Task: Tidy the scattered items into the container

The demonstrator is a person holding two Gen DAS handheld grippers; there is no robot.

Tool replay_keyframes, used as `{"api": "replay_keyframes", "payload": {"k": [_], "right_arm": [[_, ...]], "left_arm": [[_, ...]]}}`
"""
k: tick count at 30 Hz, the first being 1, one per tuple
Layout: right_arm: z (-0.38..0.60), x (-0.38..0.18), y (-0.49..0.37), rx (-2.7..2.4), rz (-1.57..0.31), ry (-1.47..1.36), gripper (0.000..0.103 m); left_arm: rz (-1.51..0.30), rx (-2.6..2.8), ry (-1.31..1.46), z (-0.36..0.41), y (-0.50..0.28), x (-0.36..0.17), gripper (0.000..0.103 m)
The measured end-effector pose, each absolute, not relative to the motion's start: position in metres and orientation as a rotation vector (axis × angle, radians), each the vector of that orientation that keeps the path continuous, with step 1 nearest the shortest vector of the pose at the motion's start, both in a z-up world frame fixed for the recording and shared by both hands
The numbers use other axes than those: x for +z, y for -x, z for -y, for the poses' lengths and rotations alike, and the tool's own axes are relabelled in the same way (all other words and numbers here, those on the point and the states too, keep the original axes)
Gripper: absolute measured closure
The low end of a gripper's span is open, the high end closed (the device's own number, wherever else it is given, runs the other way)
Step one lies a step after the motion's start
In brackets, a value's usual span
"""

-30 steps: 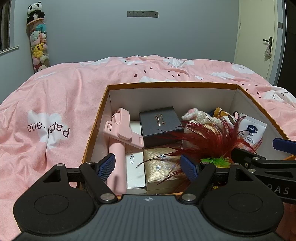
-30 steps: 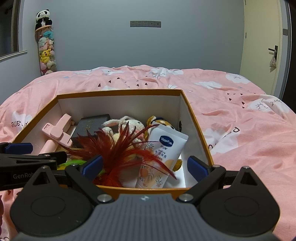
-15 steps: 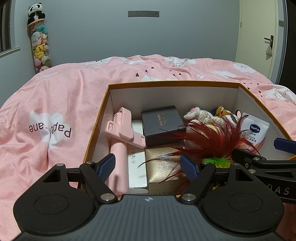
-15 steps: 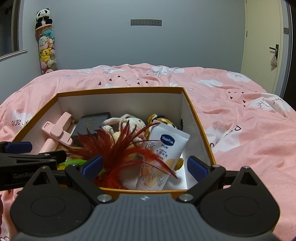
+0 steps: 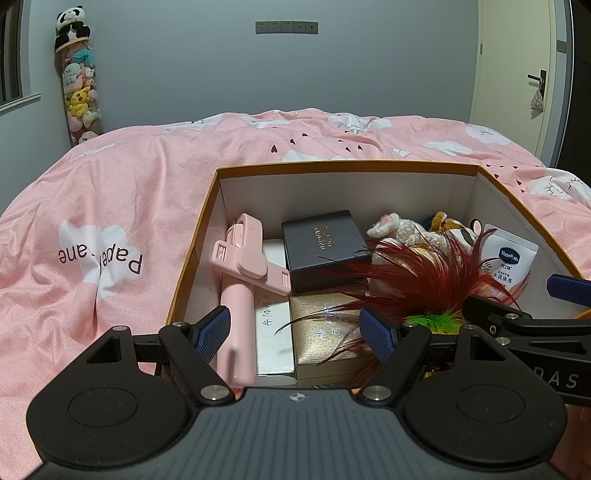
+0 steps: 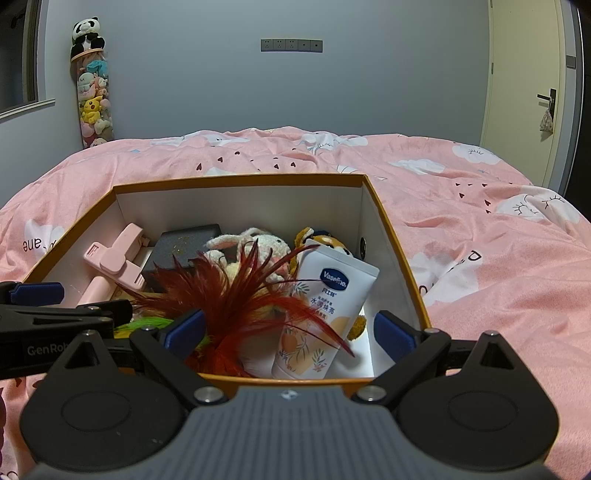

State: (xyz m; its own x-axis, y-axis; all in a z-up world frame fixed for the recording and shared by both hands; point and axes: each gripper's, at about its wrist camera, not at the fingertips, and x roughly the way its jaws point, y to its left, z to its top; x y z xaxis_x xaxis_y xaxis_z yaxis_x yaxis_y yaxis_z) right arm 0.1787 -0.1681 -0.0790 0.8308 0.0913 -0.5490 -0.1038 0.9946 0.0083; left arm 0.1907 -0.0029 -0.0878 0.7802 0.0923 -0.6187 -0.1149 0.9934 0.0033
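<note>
The box (image 6: 384, 221) on the bed (image 5: 110, 206) looks full. Both our grippers, left (image 5: 295, 334) and right (image 6: 290, 328), have wide, empty fingers. Next we look for leftovers.

Left gripper (image 5: 295, 334) and right gripper (image 6: 290, 330) side by side, jaws apart.

Both wrist cams sit close at near rim, facing headboard wall; share box (image 5: 343, 168) (image 6: 236, 181) interior.

Grey-blue wall (image 5: 221, 74) across top; socket strip (image 5: 286, 27) upper centre; cream door (image 5: 517, 74) upper right; pink duvet (image 5: 110, 206) below; window (image 5: 11, 55) upper left.
</note>
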Motion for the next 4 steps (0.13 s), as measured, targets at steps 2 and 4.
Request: {"api": "replay_keyframes", "payload": {"k": [2, 4], "right_arm": [[0.1679, -0.0792, -0.1791, 0.103, -0.581, 0.022, 0.005], [0.1679, -0.0792, -0.1789, 0.103, -0.581, 0.022, 0.005]], "left_arm": [[-0.667, 0.112, 0.035, 0.003, -0.1908, -0.0877, 0.013], [-0.667, 0.112, 0.035, 0.0029, -0.1907, -0.0878, 0.013]]}}
